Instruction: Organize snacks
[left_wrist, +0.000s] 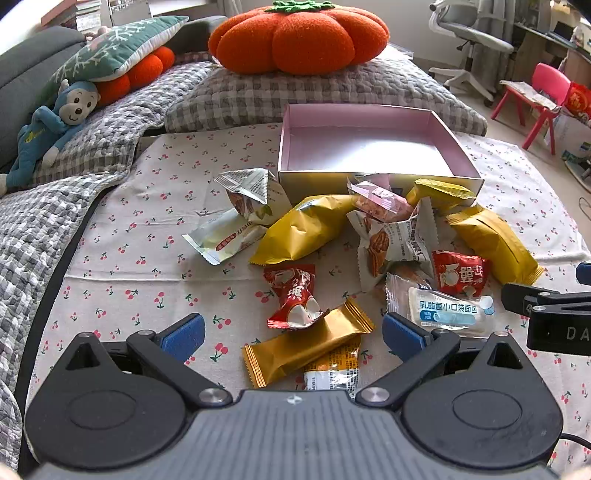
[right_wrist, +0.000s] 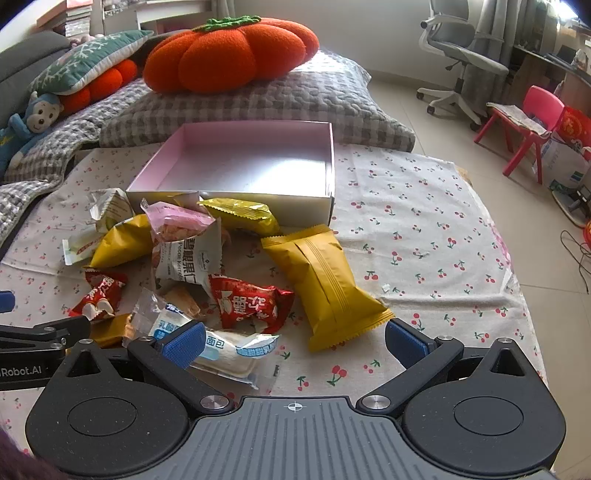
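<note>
Several snack packets lie in a heap on a cherry-print cloth in front of an empty pink-lined box (left_wrist: 369, 122) (right_wrist: 258, 147). My left gripper (left_wrist: 293, 334) is open, low over a gold bar packet (left_wrist: 306, 345) and a red candy packet (left_wrist: 291, 295). My right gripper (right_wrist: 295, 341) is open, with a white bread packet (right_wrist: 229, 354) at its left finger and a yellow pouch (right_wrist: 328, 284) just ahead. Another red packet (right_wrist: 247, 302) lies between them. Both grippers are empty.
Grey checked cushions (left_wrist: 314, 92) and an orange pumpkin pillow (left_wrist: 299, 37) sit behind the box. A blue monkey toy (left_wrist: 51, 125) lies at the left. The cloth's right edge drops to the floor (right_wrist: 480, 122), with a pink chair (right_wrist: 524, 122) beyond.
</note>
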